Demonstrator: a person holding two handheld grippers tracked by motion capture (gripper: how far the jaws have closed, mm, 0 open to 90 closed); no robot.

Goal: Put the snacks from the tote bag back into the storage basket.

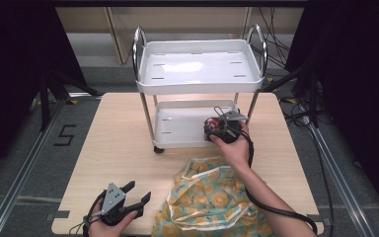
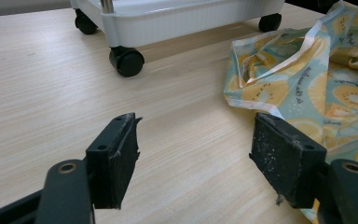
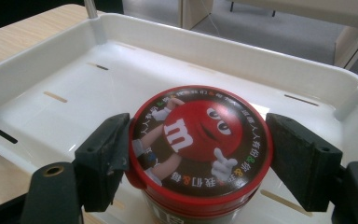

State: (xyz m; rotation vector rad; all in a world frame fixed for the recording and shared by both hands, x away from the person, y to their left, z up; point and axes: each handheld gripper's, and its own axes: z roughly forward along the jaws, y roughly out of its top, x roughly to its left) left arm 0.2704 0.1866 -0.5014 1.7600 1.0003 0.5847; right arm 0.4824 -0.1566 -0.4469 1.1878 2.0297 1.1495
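M&M's candy tub (image 3: 200, 149), red-lidded, with the red character printed on top: it is sitting between the two black jaws of the right gripper (image 3: 200, 156), which is clasping it by the lid rim, the left pad pressing the rim and the right pad lying at or just off it. Below and ahead of those jaws the lower tray (image 3: 51, 93) of a small white two-tier trolley is spreading out, so the tub is hanging just over that tray or resting on it; which of the two cannot be told. In the high view the right gripper (image 1: 216, 127) is reaching in at the tray's near right part, under the upper tray (image 1: 200, 66). The left gripper (image 1: 137, 195) is idling well apart at the table's near edge, jaws spread wide and holding nothing, with bare wooden table (image 2: 51, 84) ahead of it, a trolley castor (image 2: 127, 61) farther on and a fruit-print fabric bag (image 2: 307, 79) just beside its right jaw. Progress, as a judgement: the tub is arriving on the lower shelf; releasing it and drawing the right gripper back are remaining. The bag's contents are hidden.
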